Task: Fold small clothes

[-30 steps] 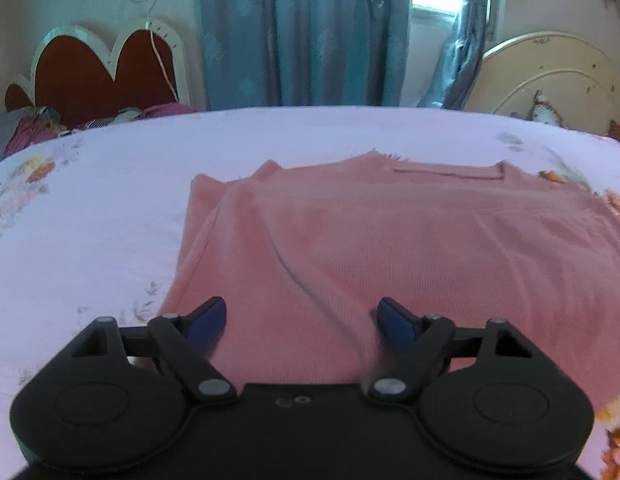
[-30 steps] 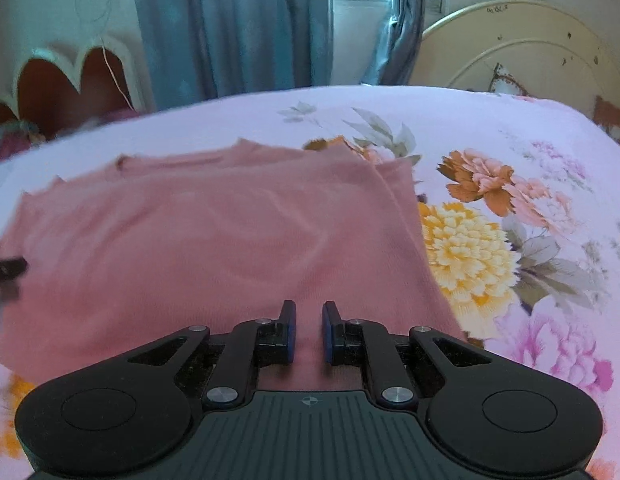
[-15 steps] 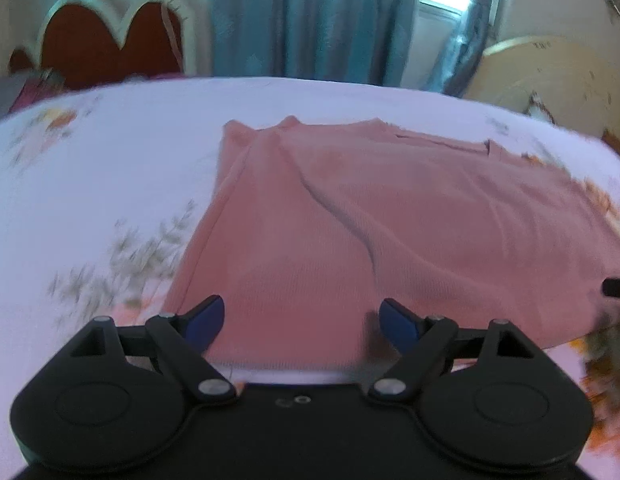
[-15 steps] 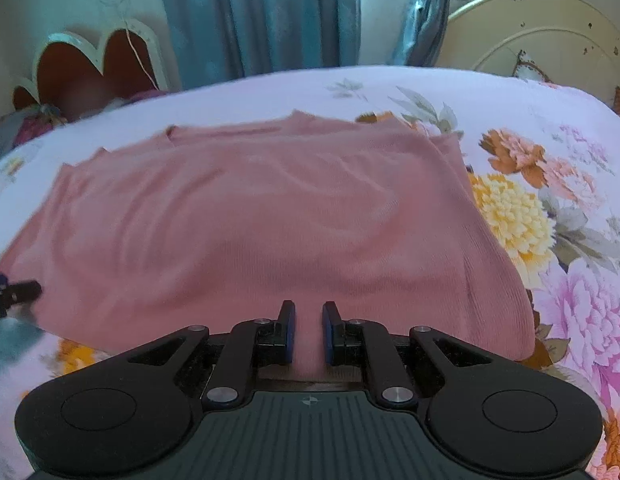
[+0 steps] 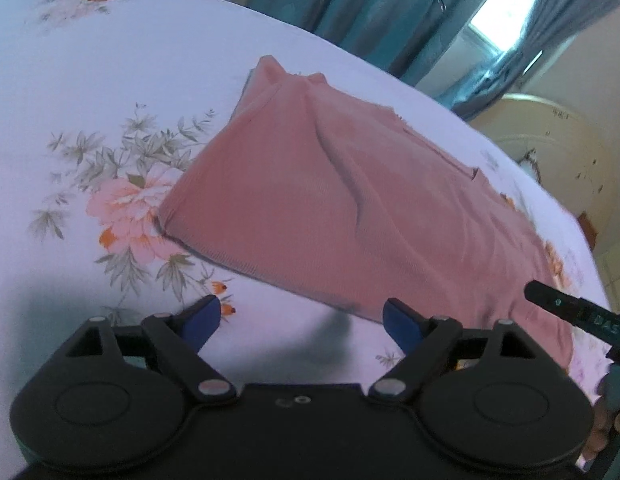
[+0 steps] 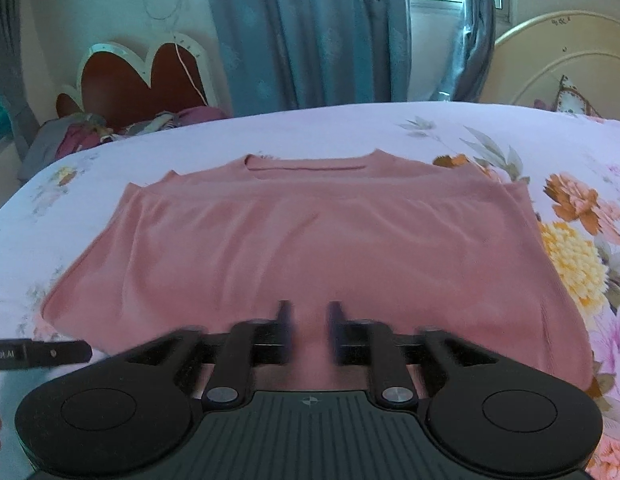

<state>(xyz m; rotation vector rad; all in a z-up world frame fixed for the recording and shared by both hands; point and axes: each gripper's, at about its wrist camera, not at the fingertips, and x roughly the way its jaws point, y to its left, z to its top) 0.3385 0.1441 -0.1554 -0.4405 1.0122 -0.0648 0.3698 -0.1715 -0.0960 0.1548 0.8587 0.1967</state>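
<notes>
Left wrist view: shirt point(image 5: 350, 208) flat on bed point(image 5: 110, 80) at 12–2 o'clock; left gripper point(image 5: 300, 322) wide, empty, off the hem. Right gripper point(image 6: 308, 330) jaws just been opening, nothing between, over hem at 6. Risk: pinching one layer only, fold skews. Writing on gripper arms too blurry to read.

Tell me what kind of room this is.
Most likely a bedroom: a pink top lies on a floral bedsheet, with a cream headboard and blue curtains by a window behind.
</notes>
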